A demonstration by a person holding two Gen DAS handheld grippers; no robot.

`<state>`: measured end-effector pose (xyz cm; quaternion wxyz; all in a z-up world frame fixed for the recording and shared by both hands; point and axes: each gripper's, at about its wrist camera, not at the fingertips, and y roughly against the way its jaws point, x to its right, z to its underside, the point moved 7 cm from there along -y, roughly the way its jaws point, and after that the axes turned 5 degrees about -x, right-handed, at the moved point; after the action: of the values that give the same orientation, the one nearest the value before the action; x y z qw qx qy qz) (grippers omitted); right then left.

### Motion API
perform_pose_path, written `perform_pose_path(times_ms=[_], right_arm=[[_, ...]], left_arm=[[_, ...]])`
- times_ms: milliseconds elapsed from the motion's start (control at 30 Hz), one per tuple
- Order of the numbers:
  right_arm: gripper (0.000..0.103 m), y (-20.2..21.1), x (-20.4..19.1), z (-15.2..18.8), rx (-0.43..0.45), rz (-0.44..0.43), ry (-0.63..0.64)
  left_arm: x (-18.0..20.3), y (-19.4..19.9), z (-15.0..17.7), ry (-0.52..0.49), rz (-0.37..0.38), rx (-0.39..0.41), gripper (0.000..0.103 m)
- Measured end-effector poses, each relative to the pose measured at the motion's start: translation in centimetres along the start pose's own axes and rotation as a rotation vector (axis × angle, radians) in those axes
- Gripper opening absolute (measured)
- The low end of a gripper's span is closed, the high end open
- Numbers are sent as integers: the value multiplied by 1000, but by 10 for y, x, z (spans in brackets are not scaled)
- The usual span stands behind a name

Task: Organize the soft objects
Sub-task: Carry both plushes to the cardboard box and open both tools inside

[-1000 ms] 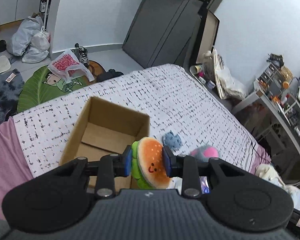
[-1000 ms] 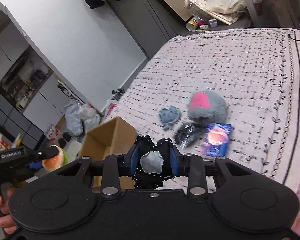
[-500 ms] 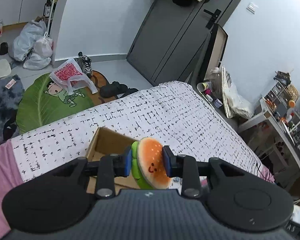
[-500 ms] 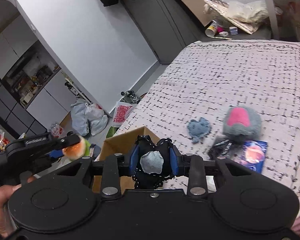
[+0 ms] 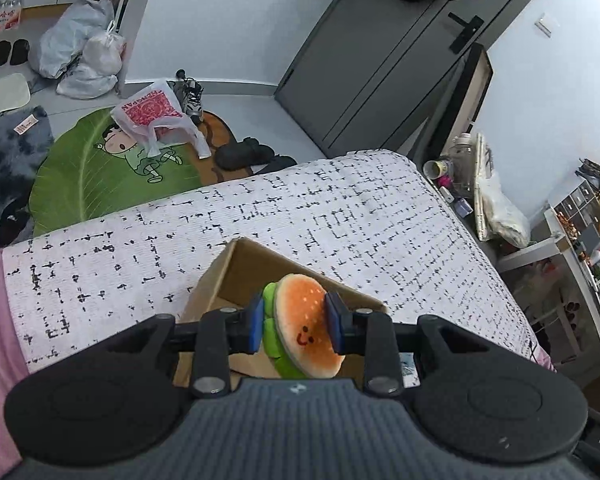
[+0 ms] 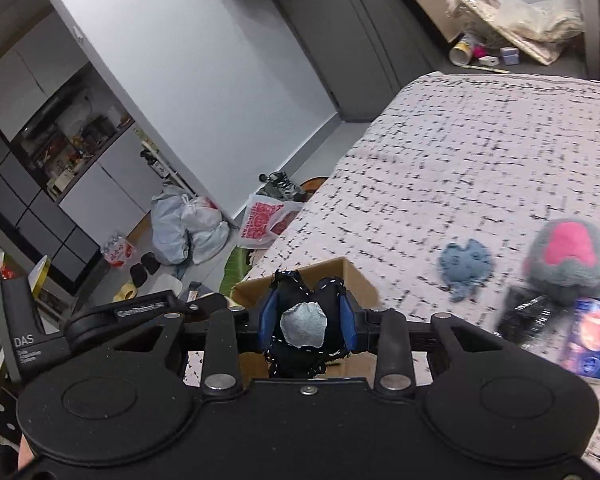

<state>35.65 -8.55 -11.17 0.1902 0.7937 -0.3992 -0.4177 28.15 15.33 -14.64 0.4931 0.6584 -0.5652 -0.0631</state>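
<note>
The burger plush [image 5: 300, 330], orange bun with a small red smile and green lettuce edge, is sitting low in the centre of the left wrist view; the left gripper [image 5: 296, 326] is clamping it between its blue pads, jaws narrow; just behind it the open cardboard box [image 5: 236, 276] is resting on the white black-flecked bedspread [image 5: 320, 208]. In the right wrist view the black plush [image 6: 306, 322] with a grey patch and white stitching is occupying the lower centre; the right gripper [image 6: 308, 322] is pinching it, jaws narrow; the same box [image 6: 340, 276] is showing behind it, and the other gripper's black body is reaching in from the lower left of that frame toward the box. At the right of that view a small blue plush [image 6: 466, 266], a grey and pink plush [image 6: 566, 258], a dark packet [image 6: 526, 316] and a blue card [image 6: 592, 336] are lying on the bedspread, slightly blurred. On the floor at the upper left of the left wrist view a green leaf-shaped rug [image 5: 80, 172] is carrying a red and white plastic bag [image 5: 152, 110]; white bags [image 5: 84, 60] are lying beyond it.
</note>
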Motion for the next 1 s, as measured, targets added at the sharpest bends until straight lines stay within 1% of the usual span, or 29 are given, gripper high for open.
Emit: perform_pose_path(times_ms=[67, 167, 300, 467, 500, 533, 700, 733, 800, 867, 900, 967, 1000], right_arm=[[33, -11, -5, 0, -10, 6, 14], [33, -23, -12, -1, -21, 17, 43], [33, -45, -14, -2, -42, 23, 48], [33, -68, -15, -2, -65, 39, 42], [33, -72, -16, -2, -70, 41, 40], [33, -75, -17, -2, -74, 42, 42], [35, -82, -22, -1, -94, 47, 52], [37, -84, -24, -1, -97, 46, 55], [46, -86, -29, -2, -91, 31, 66], [54, -87, -31, -3, -89, 50, 82], [54, -85, -30, -3, -88, 60, 84], [54, -79, -29, -4, -89, 58, 79], [55, -75, -28, -4, -90, 57, 81]], left_arm=[[-3, -9, -1, 0, -11, -10, 31], [-7, -20, -3, 8, -6, -24, 31], [-14, -26, -11, 7, -5, -4, 31], [-27, -32, -18, 54, -2, 13, 31], [-28, -33, -20, 54, -6, 18, 33], [-29, -33, -22, 57, -8, 21, 35], [-30, -38, -23, 70, 8, 8, 35], [-30, -38, -23, 67, 6, 9, 37], [-29, -38, -22, 56, -5, 9, 42], [-29, -38, -20, 57, -12, 2, 48], [-30, -38, -20, 60, -18, -1, 53], [-31, -36, -19, 64, -28, 2, 59], [-33, -34, -19, 69, -37, 5, 65]])
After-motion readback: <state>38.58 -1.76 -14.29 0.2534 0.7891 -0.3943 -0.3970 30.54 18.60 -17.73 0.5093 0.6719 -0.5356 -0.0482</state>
